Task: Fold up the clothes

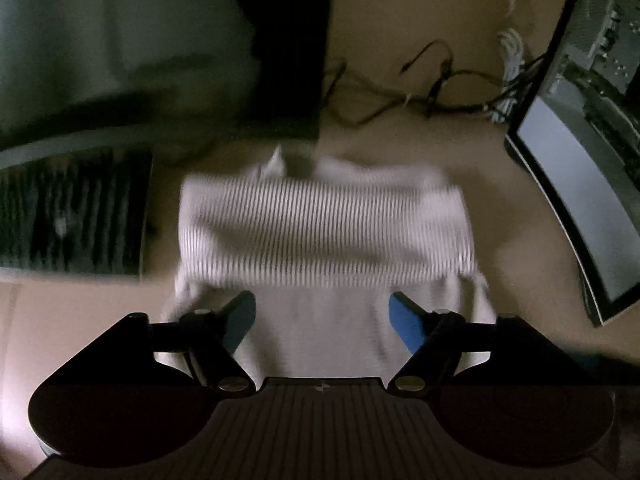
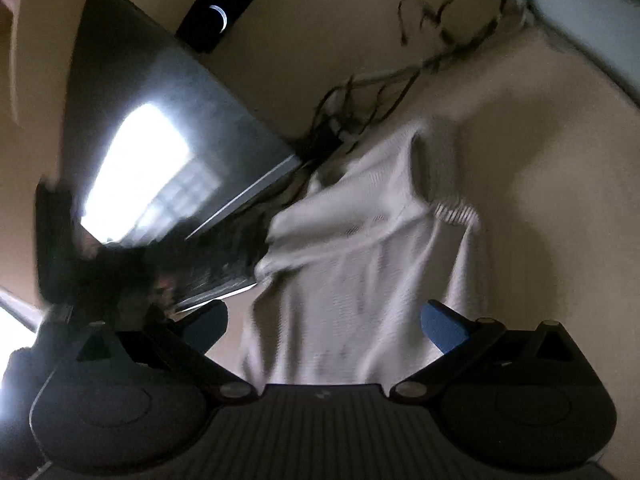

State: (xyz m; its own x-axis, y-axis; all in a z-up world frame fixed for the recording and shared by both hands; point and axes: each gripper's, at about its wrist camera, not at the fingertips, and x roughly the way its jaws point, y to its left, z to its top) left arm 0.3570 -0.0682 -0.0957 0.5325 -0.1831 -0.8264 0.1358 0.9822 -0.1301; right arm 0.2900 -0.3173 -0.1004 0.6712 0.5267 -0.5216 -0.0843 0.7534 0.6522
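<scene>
A white knit garment with a ribbed band lies partly folded on the tan table. In the left wrist view it fills the middle, and my left gripper is open just above its near edge, holding nothing. In the right wrist view the same garment runs from the middle toward the bottom, its ribbed cuff at the right. My right gripper is open over the garment's near end, empty. Both views are blurred by motion.
A black keyboard lies left of the garment. A monitor stands at the right, another screen shows in the right wrist view. Tangled cables lie behind the garment. A dark stand rises at the back.
</scene>
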